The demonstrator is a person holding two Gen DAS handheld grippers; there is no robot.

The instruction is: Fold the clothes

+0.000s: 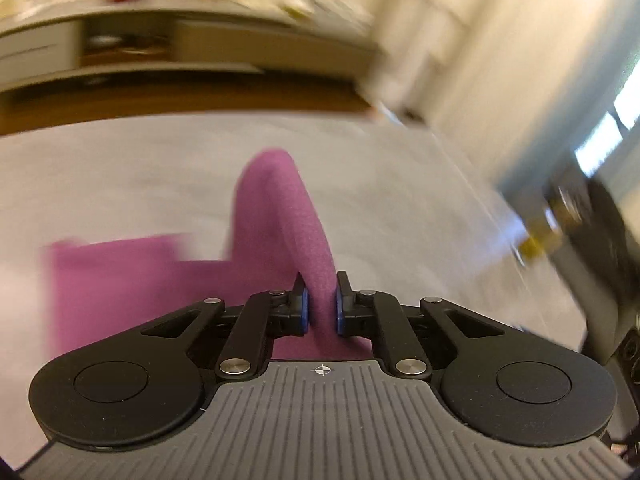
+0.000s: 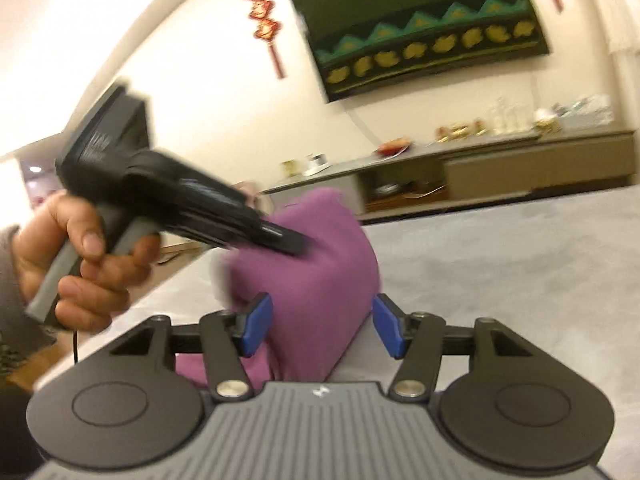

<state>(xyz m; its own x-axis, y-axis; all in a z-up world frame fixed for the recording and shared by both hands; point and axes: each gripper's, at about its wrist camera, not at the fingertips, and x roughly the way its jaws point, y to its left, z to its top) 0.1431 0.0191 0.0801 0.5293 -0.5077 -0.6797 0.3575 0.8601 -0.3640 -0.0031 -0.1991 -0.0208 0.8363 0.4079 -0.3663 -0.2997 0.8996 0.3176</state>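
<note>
A purple cloth (image 1: 280,220) lies on a pale grey bed surface (image 1: 120,180), with one fold pulled up off it. My left gripper (image 1: 322,300) is shut on that raised fold, which runs up between the blue pads. The right wrist view shows the same cloth (image 2: 320,280) bunched into a hump on the bed surface (image 2: 520,280). There a hand (image 2: 80,264) holds the left gripper (image 2: 294,244), its tips pinching the top of the hump. My right gripper (image 2: 322,328) is open around the near end of the cloth, and its right pad stands apart from the fabric.
A low sideboard (image 2: 520,160) with dishes and bottles runs along the far wall under a dark wall screen (image 2: 420,32) and red hanging ornaments (image 2: 260,12). Wood floor (image 1: 160,100) lies beyond the bed's far edge. The left wrist view is motion-blurred.
</note>
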